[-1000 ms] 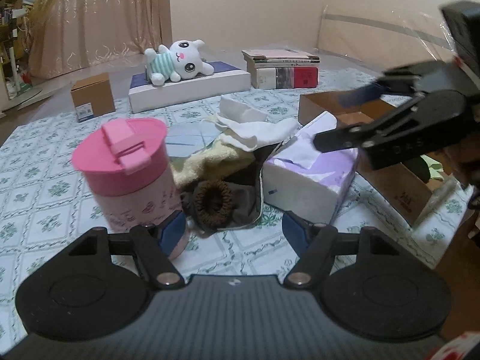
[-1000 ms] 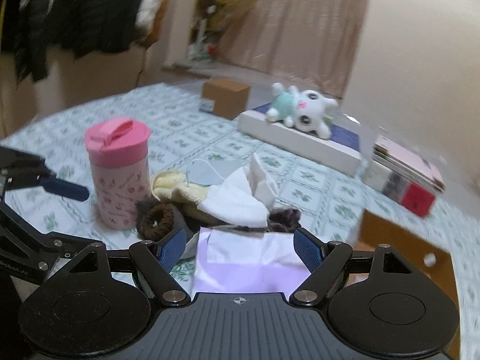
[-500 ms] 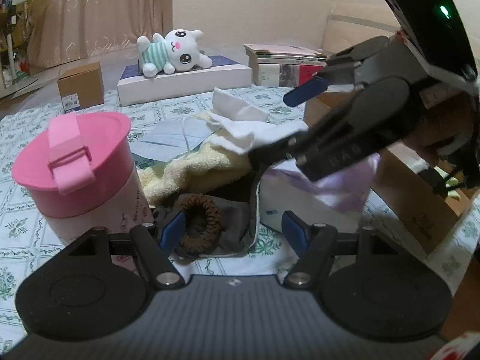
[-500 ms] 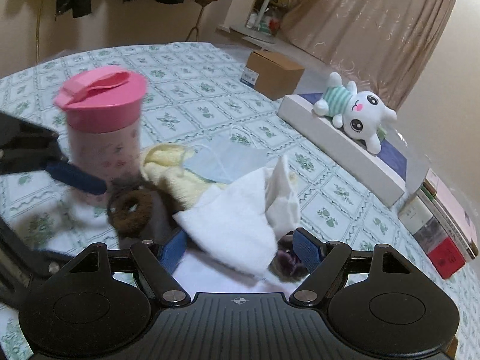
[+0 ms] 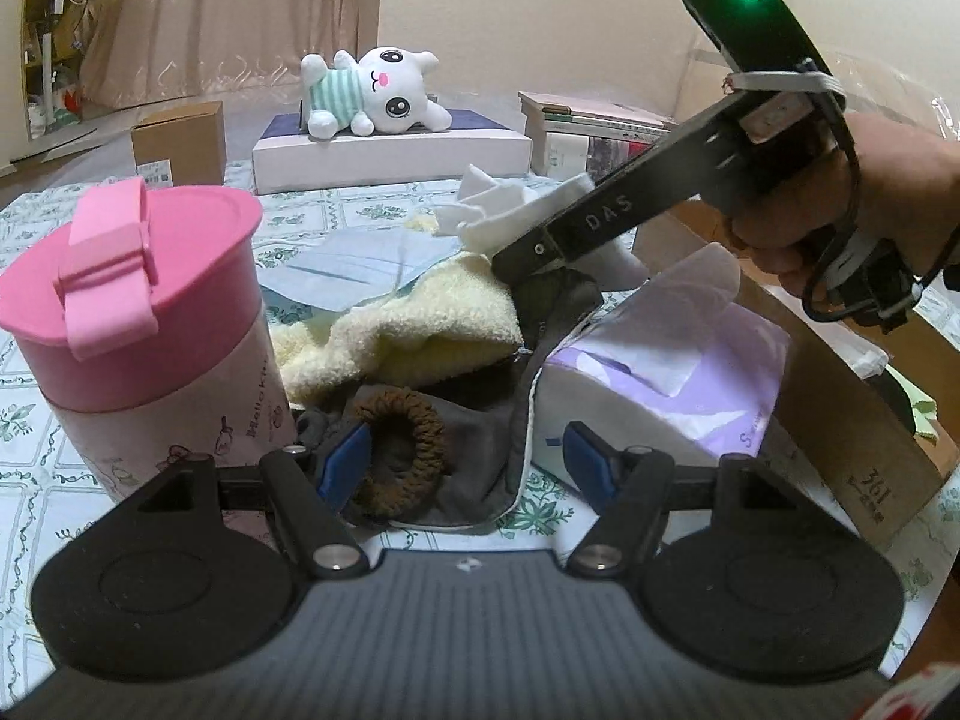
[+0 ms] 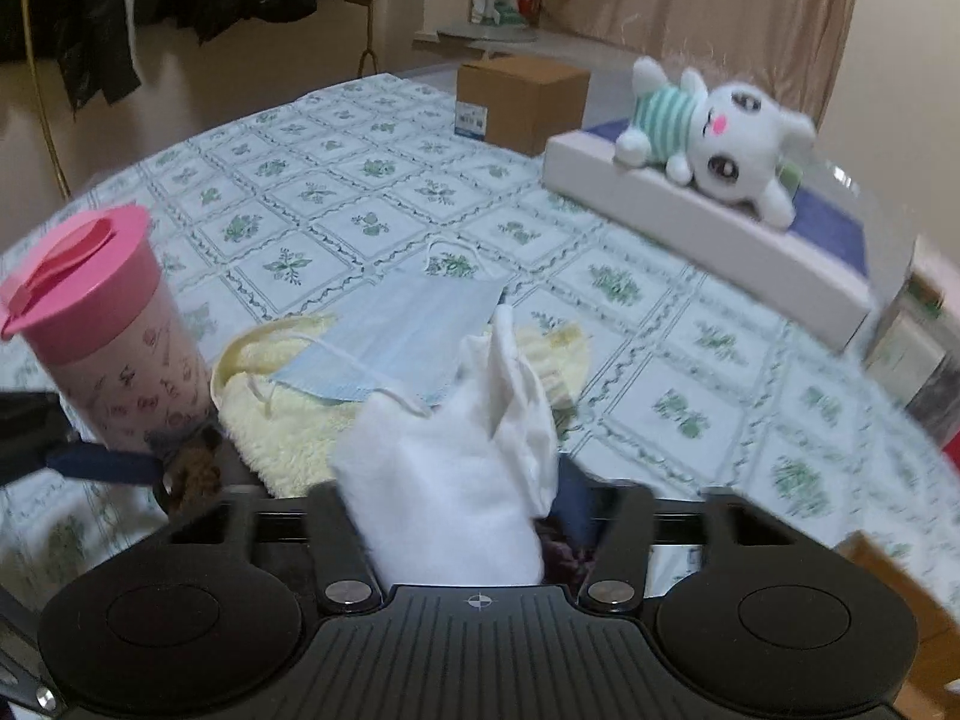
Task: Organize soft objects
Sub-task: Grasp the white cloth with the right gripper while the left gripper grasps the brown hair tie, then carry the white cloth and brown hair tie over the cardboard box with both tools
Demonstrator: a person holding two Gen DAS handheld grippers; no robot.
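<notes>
change: right tool [image 6: 456, 516] has swung in over the soft pile since a second ago, its jaws closing around the white cloth [image 6: 456, 480] | left tool [image 5: 462, 462] stands apart, nothing gripped, brown hair tie [image 5: 399, 450] between its fingers | cloth tops the yellow towel [image 5: 420, 324] beside the pink cup [image 5: 132, 324]

- My right gripper [image 6: 474, 510] is closing, but the white cloth [image 6: 456, 480] between its fingers hides the blue pads.
- The gray cloth [image 5: 480, 450] goes under the yellow towel [image 5: 420, 324].
- The picture's edge cuts off my hand [image 5: 840, 210].
- The books [image 6: 924, 354] look blurry.
</notes>
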